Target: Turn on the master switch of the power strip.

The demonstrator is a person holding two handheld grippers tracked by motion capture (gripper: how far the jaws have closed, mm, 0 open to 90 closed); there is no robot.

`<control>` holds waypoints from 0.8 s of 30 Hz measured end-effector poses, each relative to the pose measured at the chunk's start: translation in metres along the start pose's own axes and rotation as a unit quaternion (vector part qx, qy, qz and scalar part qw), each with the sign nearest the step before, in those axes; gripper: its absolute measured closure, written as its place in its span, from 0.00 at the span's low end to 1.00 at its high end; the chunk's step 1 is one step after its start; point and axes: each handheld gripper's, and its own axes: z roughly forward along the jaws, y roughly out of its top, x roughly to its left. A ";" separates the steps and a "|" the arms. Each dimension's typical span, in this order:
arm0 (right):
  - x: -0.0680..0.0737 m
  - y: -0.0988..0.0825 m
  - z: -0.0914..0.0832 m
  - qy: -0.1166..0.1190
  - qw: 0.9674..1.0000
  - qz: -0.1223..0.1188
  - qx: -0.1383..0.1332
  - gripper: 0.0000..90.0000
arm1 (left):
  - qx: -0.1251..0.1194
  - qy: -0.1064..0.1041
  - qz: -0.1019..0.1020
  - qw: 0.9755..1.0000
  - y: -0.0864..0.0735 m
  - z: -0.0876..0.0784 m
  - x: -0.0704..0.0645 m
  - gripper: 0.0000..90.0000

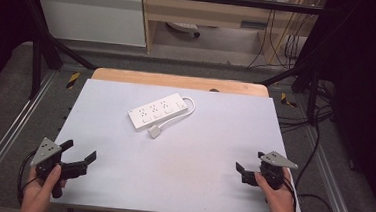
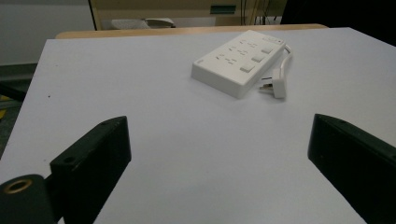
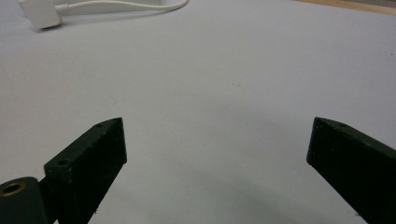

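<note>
A white power strip (image 1: 156, 112) lies slantwise on the pale board (image 1: 172, 155), past its middle. Its white cord (image 1: 190, 107) loops round the right end and ends in a white plug (image 1: 154, 131) lying just in front of the strip. In the left gripper view the power strip (image 2: 239, 62) and plug (image 2: 276, 86) lie ahead, right of centre. The plug (image 3: 39, 14) sits at the top left of the right gripper view. My left gripper (image 1: 78, 150) is open near the board's front left corner, holding nothing. Near the front right my right gripper (image 1: 250, 161) is open, also holding nothing.
The board rests on a wooden table (image 1: 180, 81) whose far edge shows behind it. A black frame (image 1: 39, 50) surrounds the table, with cables (image 1: 319, 140) on the floor at the right. A wooden cabinet (image 1: 207, 12) stands behind.
</note>
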 end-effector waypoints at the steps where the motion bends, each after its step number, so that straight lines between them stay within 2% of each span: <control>1: 0.000 0.000 0.000 0.000 1.000 -0.001 -0.001 0.06 | 0.000 -0.001 -0.002 1.000 0.000 0.000 0.000 0.07; 10: 0.001 0.001 0.000 -0.003 1.000 0.004 -0.009 0.06 | -0.001 -0.001 -0.001 1.000 0.001 -0.001 0.000 0.07; 18: 0.000 0.002 -0.001 -0.007 1.000 0.018 -0.011 0.04 | 0.001 0.002 -0.004 1.000 0.000 -0.001 -0.001 0.07; 24: 0.001 0.003 -0.002 -0.002 1.000 0.022 -0.016 0.04 | -0.002 -0.006 -0.005 1.000 0.003 0.003 -0.007 0.07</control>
